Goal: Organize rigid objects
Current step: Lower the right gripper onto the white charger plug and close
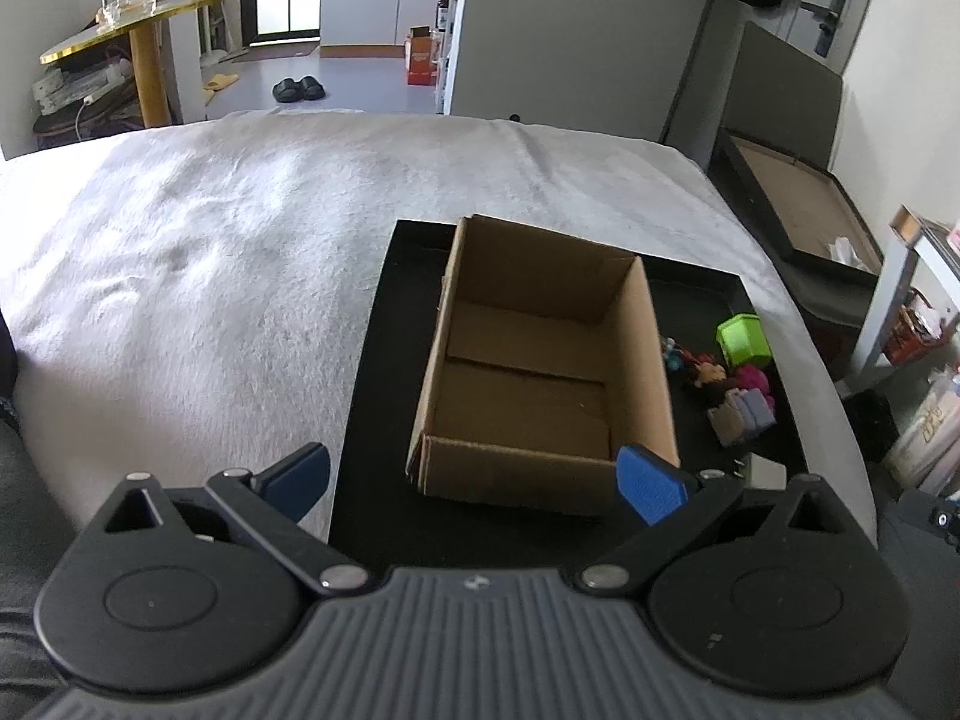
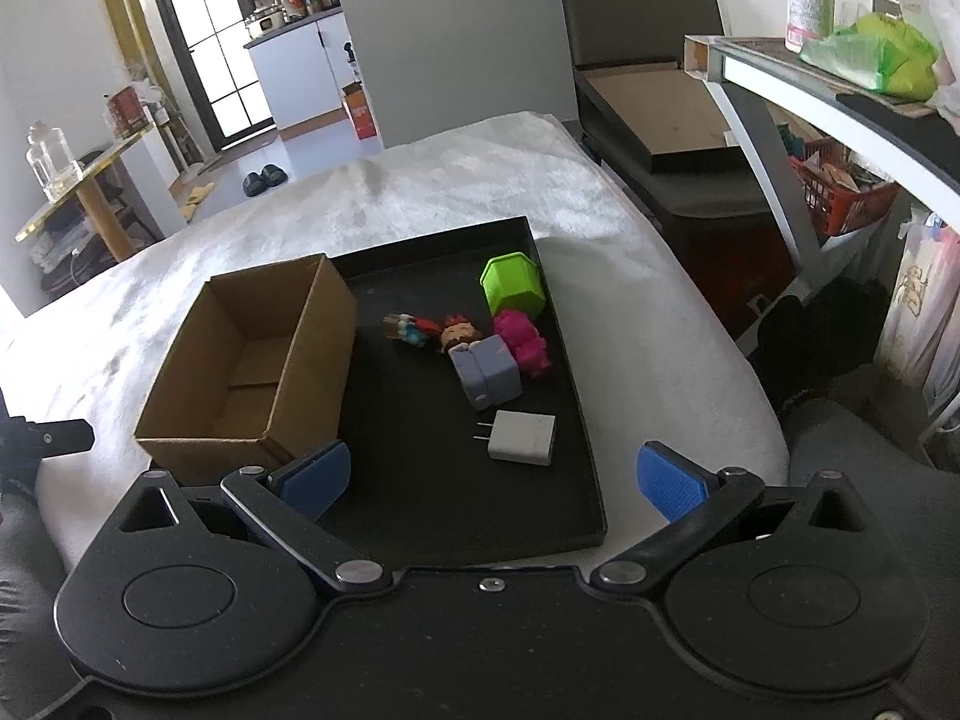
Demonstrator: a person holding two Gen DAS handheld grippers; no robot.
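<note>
both grippers wide and empty, charger nearest the right one

blue pads frame each view: the right gripper [image 2: 492, 483] stands with its jaws spread wide and nothing between them, and the left gripper [image 1: 474, 480] is just as open and just as empty.

the coming move likely turns on the white charger [image 2: 522, 437]. it lies flat on the black tray [image 2: 591, 480], just ahead of the right gripper and close to centred between its pads, with its prongs pointing left toward the cardboard box [image 2: 252, 360]. its long side runs roughly across the line of approach, so the jaws would close along that side unless the wrist turns. the right hand is clearly nearer; the left one looks into the box [image 1: 540, 360], which holds nothing.

beyond the charger sit a lilac block [image 2: 487, 373], a pink toy [image 2: 522, 339], a small figure [image 2: 459, 333], another little figure [image 2: 411, 327] and a green cup [image 2: 513, 287] on its side, all clustered near the tray's right edge.

the tray rests on a pale fuzzy blanket [image 2: 630, 276], soft and likely to give under pressure. around it: a shelf, a glass bottle [image 2: 51, 159] on a side table, slippers [image 2: 264, 177] on the floor.
</note>
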